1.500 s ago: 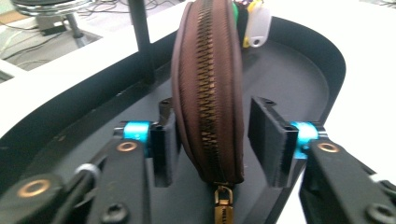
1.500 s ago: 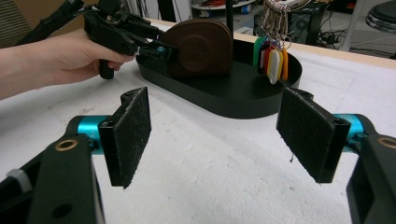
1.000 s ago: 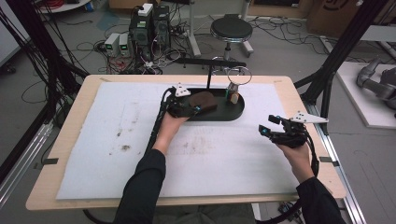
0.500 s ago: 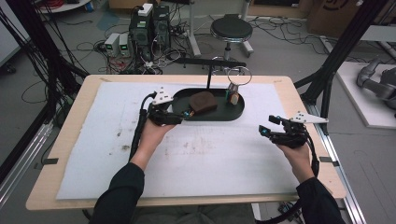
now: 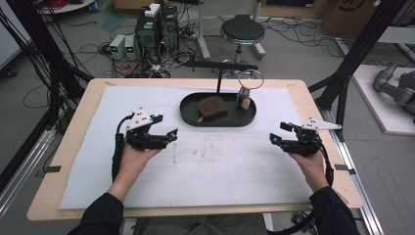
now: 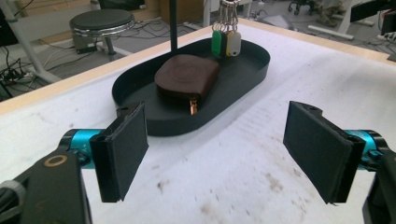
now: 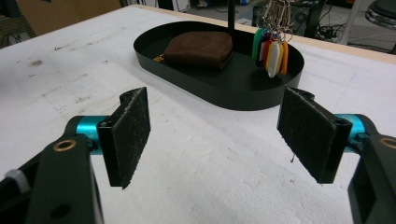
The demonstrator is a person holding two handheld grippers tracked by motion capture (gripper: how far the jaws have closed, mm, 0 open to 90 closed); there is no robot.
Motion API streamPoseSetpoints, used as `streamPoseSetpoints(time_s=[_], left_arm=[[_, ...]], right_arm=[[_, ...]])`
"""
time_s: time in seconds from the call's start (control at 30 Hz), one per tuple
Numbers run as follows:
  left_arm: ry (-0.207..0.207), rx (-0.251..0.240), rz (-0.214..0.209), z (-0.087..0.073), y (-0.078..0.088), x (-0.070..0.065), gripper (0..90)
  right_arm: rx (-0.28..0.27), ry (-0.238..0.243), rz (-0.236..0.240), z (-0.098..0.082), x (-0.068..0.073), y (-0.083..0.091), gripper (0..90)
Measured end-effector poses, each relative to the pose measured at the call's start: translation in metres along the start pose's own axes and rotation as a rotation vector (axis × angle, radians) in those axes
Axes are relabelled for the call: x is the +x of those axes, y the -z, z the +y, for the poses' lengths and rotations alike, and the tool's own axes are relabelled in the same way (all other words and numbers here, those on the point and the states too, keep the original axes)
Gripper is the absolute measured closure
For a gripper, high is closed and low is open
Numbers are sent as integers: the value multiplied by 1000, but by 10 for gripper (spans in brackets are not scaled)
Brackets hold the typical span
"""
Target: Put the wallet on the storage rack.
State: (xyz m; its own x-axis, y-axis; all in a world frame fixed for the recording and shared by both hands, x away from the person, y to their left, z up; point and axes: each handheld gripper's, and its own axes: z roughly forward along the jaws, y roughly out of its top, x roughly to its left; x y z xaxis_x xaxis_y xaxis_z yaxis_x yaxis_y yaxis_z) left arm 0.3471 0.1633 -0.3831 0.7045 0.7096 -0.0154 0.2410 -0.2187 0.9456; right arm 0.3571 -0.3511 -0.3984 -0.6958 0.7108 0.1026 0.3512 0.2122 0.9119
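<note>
Two grippers sit over the white mat (image 5: 210, 161) in the high view. The left gripper (image 5: 169, 137) is held near the mat's left half, just short of the black oval tray (image 5: 188, 108), and the right gripper (image 5: 275, 139) is held near the mat's right edge, well apart from the tray. A brown pouch (image 5: 212, 107) lies inside the tray toward its left end, and a bunch of key tags (image 5: 243, 100) hangs at the right end.

Seen from the left gripper view, the left gripper (image 6: 219, 149) has jaws spread wide with only bare mat between them; they have just been opening. The pouch (image 6: 187, 79) rests in the tray (image 6: 154, 121) ahead, untouched.

Along the right gripper view, the right gripper (image 7: 215, 128) is also wide apart and holds nothing. The pouch (image 7: 201, 49) lies in the tray (image 7: 243, 98) beside the coloured key tags (image 7: 271, 51).
</note>
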Motion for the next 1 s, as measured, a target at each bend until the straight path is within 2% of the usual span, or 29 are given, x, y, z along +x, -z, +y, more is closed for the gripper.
streamPoseSetpoints(time_s=[0.23,0.47,0.57,0.63,1.0], left_arm=[[10,7,15,-16,28,1,219],[47,-6,67,-39,46,9,219],[59,-15,88,-45,49,13,219],[65,-22,88,-45,50,15,219],[40,-40,102,-42,47,17,219]], right_arm=[[7,9,-3,-1,3,0,259],[8,4,-12,-6,1,3,259],[5,3,-20,-7,0,6,259],[5,2,-24,-8,0,7,259],[1,-5,-46,-11,-4,13,259]])
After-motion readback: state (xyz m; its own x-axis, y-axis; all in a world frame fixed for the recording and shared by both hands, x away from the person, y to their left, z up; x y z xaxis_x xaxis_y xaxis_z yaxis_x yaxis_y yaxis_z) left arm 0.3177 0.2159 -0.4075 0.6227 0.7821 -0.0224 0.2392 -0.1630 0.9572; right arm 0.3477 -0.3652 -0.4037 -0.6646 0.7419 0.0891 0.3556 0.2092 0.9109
